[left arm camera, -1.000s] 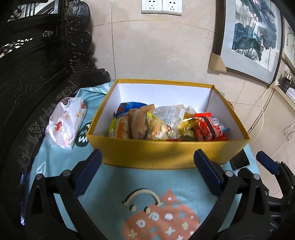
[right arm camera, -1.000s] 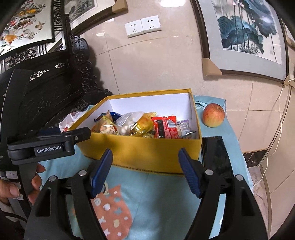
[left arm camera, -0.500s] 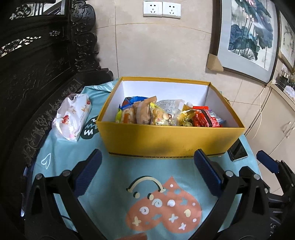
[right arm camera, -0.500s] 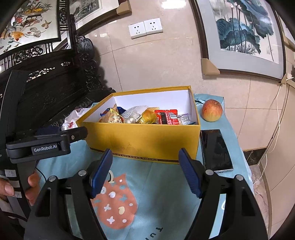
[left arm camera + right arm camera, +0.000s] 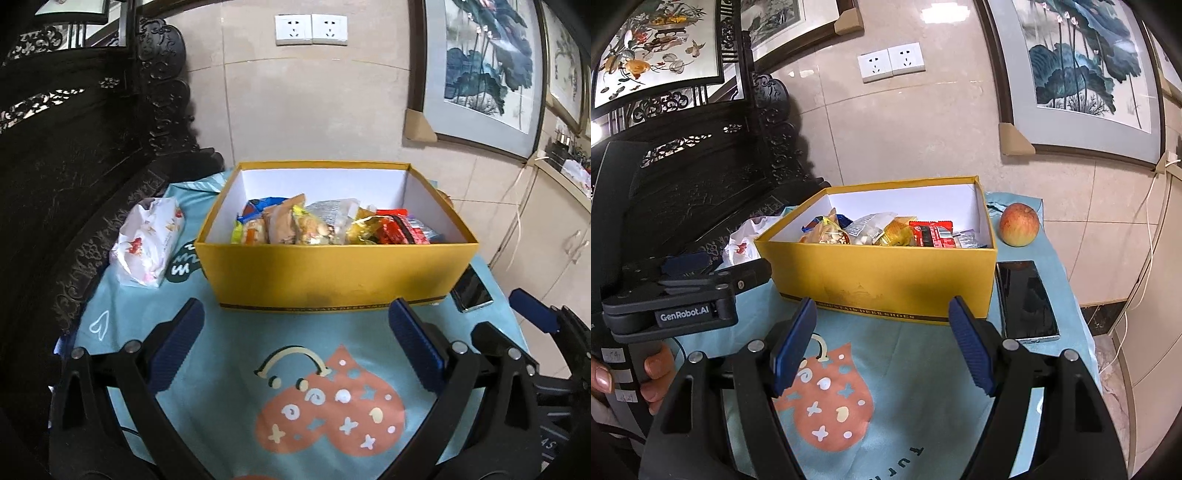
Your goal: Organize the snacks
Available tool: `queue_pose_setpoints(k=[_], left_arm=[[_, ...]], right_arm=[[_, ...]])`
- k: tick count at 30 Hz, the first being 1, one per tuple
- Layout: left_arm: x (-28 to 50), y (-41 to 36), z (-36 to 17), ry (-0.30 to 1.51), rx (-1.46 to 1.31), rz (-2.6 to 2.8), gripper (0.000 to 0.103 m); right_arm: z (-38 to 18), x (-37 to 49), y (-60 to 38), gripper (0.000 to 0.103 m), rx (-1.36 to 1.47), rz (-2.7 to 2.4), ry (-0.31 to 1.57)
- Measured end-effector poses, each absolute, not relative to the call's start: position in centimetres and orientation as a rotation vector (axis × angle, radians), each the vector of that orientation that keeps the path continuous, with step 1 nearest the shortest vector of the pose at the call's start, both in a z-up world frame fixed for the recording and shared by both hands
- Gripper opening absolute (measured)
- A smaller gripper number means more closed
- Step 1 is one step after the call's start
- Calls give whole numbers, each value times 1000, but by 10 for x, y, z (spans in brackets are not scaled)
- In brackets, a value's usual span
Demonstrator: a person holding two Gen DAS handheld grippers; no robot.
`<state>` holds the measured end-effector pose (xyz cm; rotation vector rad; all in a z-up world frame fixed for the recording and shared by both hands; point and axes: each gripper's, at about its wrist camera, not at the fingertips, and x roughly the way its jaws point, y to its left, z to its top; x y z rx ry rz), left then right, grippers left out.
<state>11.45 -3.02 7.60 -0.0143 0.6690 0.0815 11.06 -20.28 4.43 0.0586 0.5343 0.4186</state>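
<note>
A yellow cardboard box [image 5: 332, 273] stands on the blue tablecloth and holds several snack packets [image 5: 325, 225]. It also shows in the right wrist view [image 5: 886, 280], with the snack packets [image 5: 886, 230] inside. My left gripper [image 5: 295, 317] is open and empty, a short way in front of the box's near wall. My right gripper [image 5: 882, 314] is open and empty, also just in front of the box. The left gripper's body [image 5: 683, 295] shows at the left of the right wrist view.
A white printed packet [image 5: 147, 240] lies left of the box. A black phone [image 5: 1027, 299] lies right of the box, and an apple [image 5: 1019, 224] sits behind it. Dark carved wooden furniture [image 5: 74, 166] borders the table's left side. A tiled wall stands behind.
Both grippers have pulled back from the box, so more of the tablecloth shows in front of it. Both stay open and empty.
</note>
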Motion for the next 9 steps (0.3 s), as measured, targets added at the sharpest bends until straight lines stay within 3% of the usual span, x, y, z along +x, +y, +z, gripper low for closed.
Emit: queue_pose_setpoints(k=[9], left_arm=[[106,-37,82,641,10,62,101]], right_arm=[[47,107,-205,78,56,409,526]])
